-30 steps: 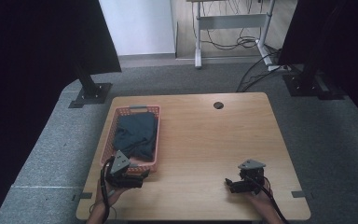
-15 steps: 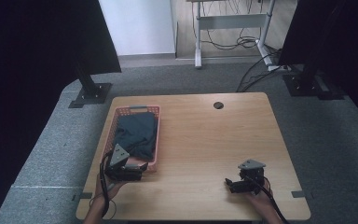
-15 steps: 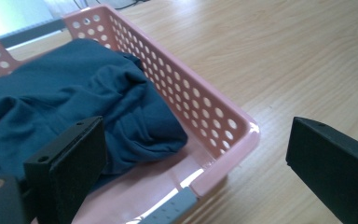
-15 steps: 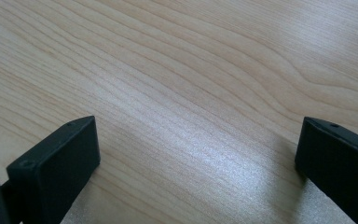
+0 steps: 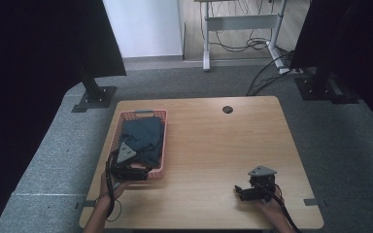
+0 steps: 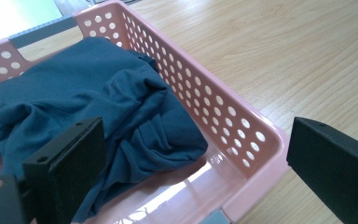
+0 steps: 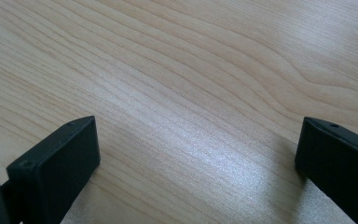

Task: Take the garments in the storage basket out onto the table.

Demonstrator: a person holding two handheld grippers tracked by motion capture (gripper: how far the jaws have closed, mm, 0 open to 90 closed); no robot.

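**Left gripper poised over cloth in basket; right gripper idle on table**

The dark blue cloth (image 6: 88,107) lies crumpled inside the pink basket (image 6: 242,140), bunched toward the far and middle part, with a bare strip of basket floor showing at the near end; in the high view the cloth (image 5: 143,138) fills most of the basket (image 5: 161,165), which sits at the left side of the wooden table (image 5: 223,145); the heaped folds give a raised ridge that a jaw could close on, which is likely why the approach comes from the near end.

The left gripper (image 5: 128,170) hangs over the basket's near end, angled down toward the cloth; its jaws stand wide apart and hold nothing; one jaw is over the cloth inside the basket, the other appears out beyond the basket's side wall, so as placed the jaws straddle the rim; in my judgement the gripper would need to shift inward before closing, or it risks pinching the wall with the fabric.

The right gripper (image 5: 252,189) rests low near the table's front edge, well apart from the basket; its jaws are also spread wide with only bare wood between them; it seems parked clear so as not to obstruct the left hand's reach.
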